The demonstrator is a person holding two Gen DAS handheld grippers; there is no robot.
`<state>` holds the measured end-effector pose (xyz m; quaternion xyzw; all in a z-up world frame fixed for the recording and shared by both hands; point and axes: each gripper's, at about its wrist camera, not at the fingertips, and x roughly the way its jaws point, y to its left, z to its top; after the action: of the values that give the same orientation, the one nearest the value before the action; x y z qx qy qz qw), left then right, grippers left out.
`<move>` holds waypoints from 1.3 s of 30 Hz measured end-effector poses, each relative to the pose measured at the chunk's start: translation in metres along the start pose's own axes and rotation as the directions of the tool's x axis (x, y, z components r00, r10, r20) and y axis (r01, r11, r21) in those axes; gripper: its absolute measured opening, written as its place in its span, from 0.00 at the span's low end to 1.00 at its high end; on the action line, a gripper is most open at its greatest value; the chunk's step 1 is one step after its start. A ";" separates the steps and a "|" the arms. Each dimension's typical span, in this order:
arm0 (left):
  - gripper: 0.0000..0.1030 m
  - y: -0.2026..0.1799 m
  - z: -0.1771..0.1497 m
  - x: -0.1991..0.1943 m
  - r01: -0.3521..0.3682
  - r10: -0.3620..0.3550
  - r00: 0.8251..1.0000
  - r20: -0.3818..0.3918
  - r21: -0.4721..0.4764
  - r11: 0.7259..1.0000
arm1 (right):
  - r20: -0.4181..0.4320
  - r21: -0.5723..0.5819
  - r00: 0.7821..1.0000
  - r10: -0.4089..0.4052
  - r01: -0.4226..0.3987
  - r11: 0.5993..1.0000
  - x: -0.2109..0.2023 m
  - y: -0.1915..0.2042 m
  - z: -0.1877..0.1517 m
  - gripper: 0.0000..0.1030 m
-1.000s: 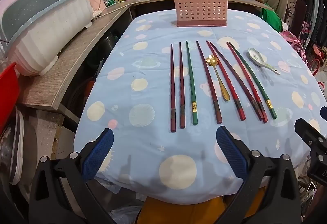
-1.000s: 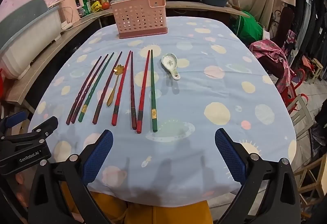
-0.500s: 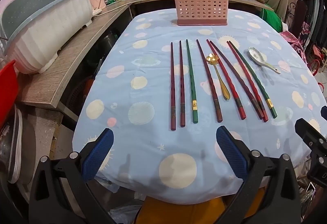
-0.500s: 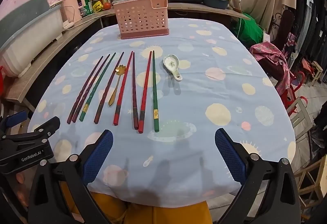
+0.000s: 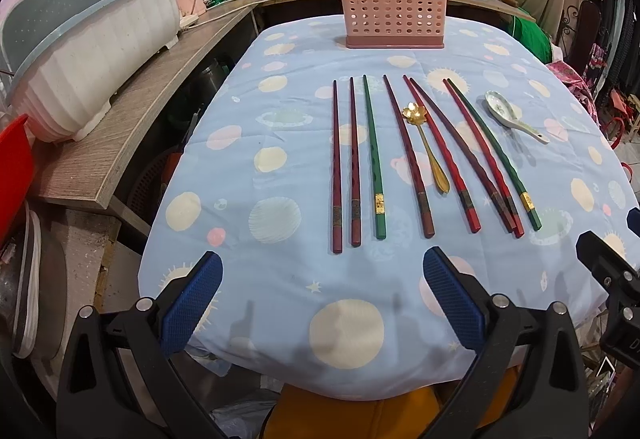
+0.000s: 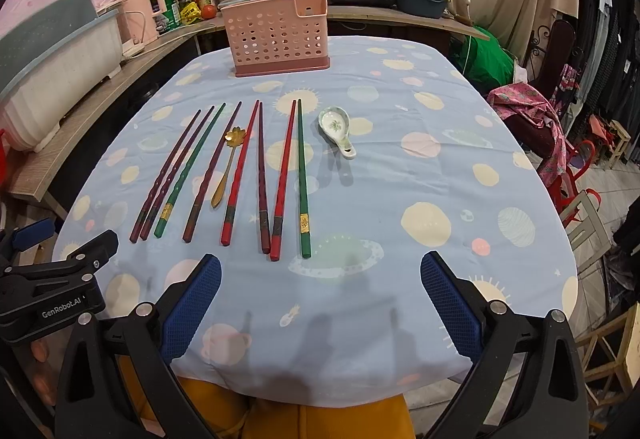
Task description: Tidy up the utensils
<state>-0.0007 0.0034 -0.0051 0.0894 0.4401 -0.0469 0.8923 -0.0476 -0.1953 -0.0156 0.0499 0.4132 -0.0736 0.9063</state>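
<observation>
**Both jaws wide apart, utensils laid out ahead**

Jaws on my left gripper (image 5: 318,303) are spread wide with nothing between the blue pads, hovering over the near edge of the tabletop (image 5: 280,279). My right gripper (image 6: 320,303) is the same: spread wide, holding nothing, above the near edge just beside the left one.

Ahead of me on the blue spotted tablecloth I see eight chopsticks (image 5: 416,155) lying side by side, tips pointing away from me. Two are green: one green chopstick (image 5: 374,155) sits third from the left, the other green chopstick (image 5: 494,153) at the far right of the row. The rest are red or dark red. A gold spoon (image 5: 426,147) with a flower-shaped bowl lies among them, between the fourth and fifth sticks. A white ceramic soup spoon (image 5: 508,115) lies just right of the row, apart from it.

At the far end of the tabletop stands a pink perforated utensil holder (image 5: 394,17), upright, well apart from the utensils.
</observation>
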 end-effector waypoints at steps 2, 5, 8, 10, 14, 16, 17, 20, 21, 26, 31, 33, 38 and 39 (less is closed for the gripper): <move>0.93 0.000 0.000 0.000 0.002 -0.002 1.000 0.000 0.000 1.000 | -0.001 0.002 1.000 0.001 -0.001 1.000 -0.001 0.000 0.000 0.93; 0.93 0.000 0.000 0.000 0.001 -0.001 1.000 0.000 0.000 1.000 | 0.000 0.003 1.000 0.000 0.000 1.000 -0.003 0.000 0.000 0.93; 0.93 0.000 0.000 0.000 0.001 -0.001 1.000 0.001 -0.001 1.000 | -0.002 0.002 1.000 0.000 0.000 1.000 -0.004 0.001 0.000 0.93; 0.93 0.000 0.000 0.000 0.001 -0.001 1.000 0.000 0.000 1.000 | -0.005 0.002 1.000 0.001 -0.001 1.000 -0.003 0.001 0.000 0.93; 0.93 0.000 0.000 0.000 0.001 -0.001 1.000 0.002 0.001 1.000 | -0.007 0.004 1.000 0.003 -0.003 1.000 -0.002 -0.001 0.001 0.93; 0.93 -0.001 0.000 0.000 0.004 -0.004 1.000 0.003 0.002 1.000 | -0.007 0.004 1.000 0.003 -0.003 1.000 -0.002 -0.001 0.001 0.93; 0.93 -0.001 0.000 0.000 0.006 -0.006 1.000 0.003 0.001 1.000 | -0.006 0.004 1.000 0.003 -0.003 1.000 -0.002 -0.001 0.001 0.93; 0.93 -0.002 0.000 0.000 0.006 -0.006 1.000 0.004 0.001 1.000 | -0.007 0.004 1.000 0.003 -0.003 1.000 -0.002 -0.001 0.001 0.93; 0.93 -0.002 0.000 0.000 0.006 -0.006 1.000 0.004 0.000 1.000 | -0.007 0.004 1.000 0.004 -0.004 1.000 -0.002 -0.001 0.001 0.93; 0.93 -0.002 0.000 0.000 0.006 -0.006 1.000 0.004 0.002 1.000 | -0.007 0.004 1.000 0.003 -0.003 1.000 -0.002 -0.001 0.001 0.93; 0.93 -0.002 0.000 0.000 0.013 -0.013 1.000 0.001 -0.001 1.000 | -0.006 0.003 1.000 0.003 -0.003 1.000 -0.002 -0.001 0.001 0.93; 0.93 -0.002 0.000 0.001 0.012 -0.012 1.000 0.000 -0.003 1.000 | -0.007 0.004 1.000 0.004 -0.004 1.000 -0.002 -0.001 0.001 0.93; 0.93 -0.002 0.000 0.001 0.012 -0.012 1.000 0.000 -0.004 1.000 | -0.007 0.004 1.000 0.004 -0.004 1.000 -0.002 -0.001 0.001 0.93; 0.93 -0.002 0.000 0.001 0.013 -0.013 1.000 0.000 -0.004 1.000 | -0.007 0.004 1.000 0.004 -0.004 1.000 -0.002 -0.001 0.001 0.93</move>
<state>-0.0002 0.0016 -0.0056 0.0848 0.4408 -0.0517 0.8921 -0.0489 -0.1961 -0.0136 0.0527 0.4160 -0.0723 0.9049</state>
